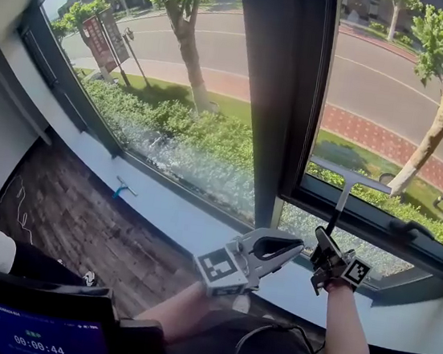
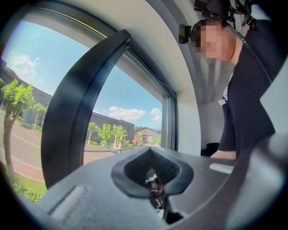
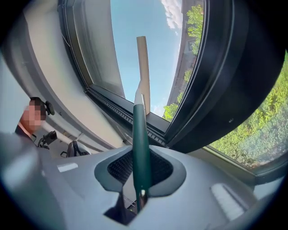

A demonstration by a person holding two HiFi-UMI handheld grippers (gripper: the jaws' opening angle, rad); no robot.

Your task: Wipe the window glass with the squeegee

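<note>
1. The right gripper (image 1: 326, 255) has its jaws closed on the green handle of the squeegee (image 1: 340, 197), which points to 12 o'clock.
2. Its blade lies across the low part of the right window glass (image 1: 410, 100); contact I cannot confirm.
3. The left gripper (image 1: 286, 249), at 9 o'clock, has jaws closed on nothing.
4. A wiping stroke seems in hand; next, probably, even pressure along the glass.
</note>
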